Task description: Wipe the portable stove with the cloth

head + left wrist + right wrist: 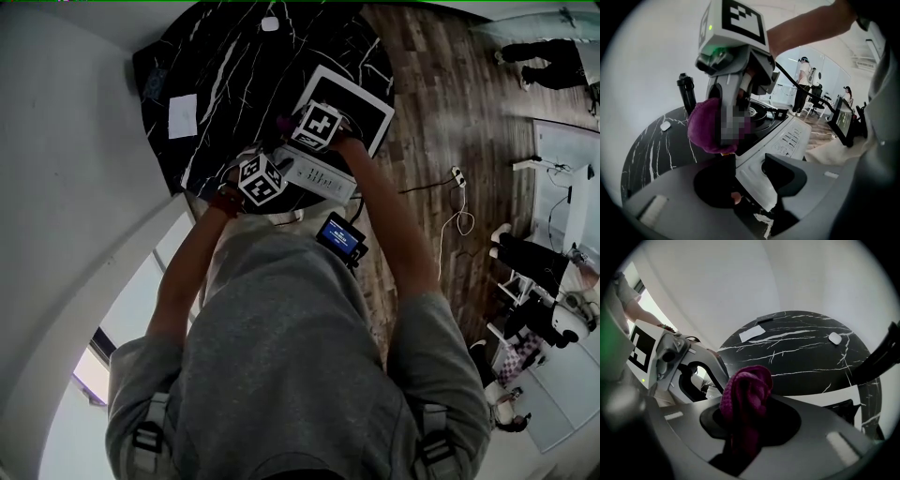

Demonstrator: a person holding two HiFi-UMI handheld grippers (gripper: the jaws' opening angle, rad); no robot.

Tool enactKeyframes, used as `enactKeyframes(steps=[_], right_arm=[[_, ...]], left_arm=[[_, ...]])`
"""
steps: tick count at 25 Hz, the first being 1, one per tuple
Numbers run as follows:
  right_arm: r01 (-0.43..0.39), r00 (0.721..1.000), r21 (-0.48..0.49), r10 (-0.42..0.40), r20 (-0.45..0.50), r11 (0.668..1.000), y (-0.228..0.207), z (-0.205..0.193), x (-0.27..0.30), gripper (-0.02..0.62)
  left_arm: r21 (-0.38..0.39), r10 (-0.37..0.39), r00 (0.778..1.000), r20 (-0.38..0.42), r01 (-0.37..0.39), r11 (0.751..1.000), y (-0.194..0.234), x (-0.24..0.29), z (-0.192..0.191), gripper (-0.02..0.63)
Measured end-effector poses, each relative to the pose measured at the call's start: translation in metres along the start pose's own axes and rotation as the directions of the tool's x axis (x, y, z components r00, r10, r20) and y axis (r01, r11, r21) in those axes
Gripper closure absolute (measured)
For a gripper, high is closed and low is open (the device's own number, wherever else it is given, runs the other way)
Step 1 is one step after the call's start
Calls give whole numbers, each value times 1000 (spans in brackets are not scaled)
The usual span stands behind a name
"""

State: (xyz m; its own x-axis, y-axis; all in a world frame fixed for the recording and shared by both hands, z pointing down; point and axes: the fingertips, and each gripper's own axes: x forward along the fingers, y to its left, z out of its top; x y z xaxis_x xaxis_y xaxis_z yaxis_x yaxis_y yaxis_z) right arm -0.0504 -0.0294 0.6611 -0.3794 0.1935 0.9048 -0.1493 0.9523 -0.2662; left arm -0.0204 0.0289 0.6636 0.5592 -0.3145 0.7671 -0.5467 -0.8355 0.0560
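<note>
Cloth [746, 392] clamped in right claw [743, 427] — at stove [797, 136].

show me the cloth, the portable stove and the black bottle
cloth [745, 397]: right gripper view, bunched purple folds
portable stove [791, 138]: left gripper view, white printed panel
black bottle [688, 98]: left gripper view, its body

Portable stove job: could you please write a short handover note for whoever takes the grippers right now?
Left gripper: jaws closed on the near corner of the portable stove, steadying it on the black marble table.
Right gripper: shut on the bunched purple cloth, which it holds at the stove's top beside the burner ring.
Done: the cloth is in hand and at the stove. How much has been wiped cannot be told.
Left: wipe across the stove's top and front with the left grip kept on.
</note>
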Motion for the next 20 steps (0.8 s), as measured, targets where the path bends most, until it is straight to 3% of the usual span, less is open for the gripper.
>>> enactKeyframes(steps=[2, 4, 7, 9, 12, 14, 17, 20], right_arm=[[-45, 996, 4, 45, 74, 999, 6, 1, -3, 469], [-63, 977, 17, 58, 207, 998, 5, 8, -22, 466], [-19, 905, 89, -21, 425, 996, -17, 8, -80, 465], [51, 865, 141, -114, 488, 989, -41, -10, -118, 465], [195, 842, 222, -279, 461, 955, -89, -58, -159, 465], [266, 844, 270, -359, 399, 925, -118, -93, -172, 465], [321, 884, 283, -393, 252, 904, -145, -141, -165, 465], [302, 929, 254, -344, 138, 919, -153, -168, -143, 465]], left_arm=[[-3, 1, 1000, -3, -1, 1000, -1, -1, -1, 408], [-7, 2, 1000, -6, -2, 1000, 0, -1, -1, 408], [-8, 4, 1000, -7, -4, 1000, 0, -2, 1, 408], [-8, 1, 1000, -12, -1, 1000, -1, -2, 1, 408], [-6, 1, 1000, -20, -1, 1000, -1, -3, 3, 408], [-5, 1, 1000, -28, -1, 1000, -1, -3, 4, 408], [-4, -2, 999, -37, 2, 1000, -2, -3, 6, 408], [2, -4, 999, -45, 4, 1000, -2, -2, 6, 408]])
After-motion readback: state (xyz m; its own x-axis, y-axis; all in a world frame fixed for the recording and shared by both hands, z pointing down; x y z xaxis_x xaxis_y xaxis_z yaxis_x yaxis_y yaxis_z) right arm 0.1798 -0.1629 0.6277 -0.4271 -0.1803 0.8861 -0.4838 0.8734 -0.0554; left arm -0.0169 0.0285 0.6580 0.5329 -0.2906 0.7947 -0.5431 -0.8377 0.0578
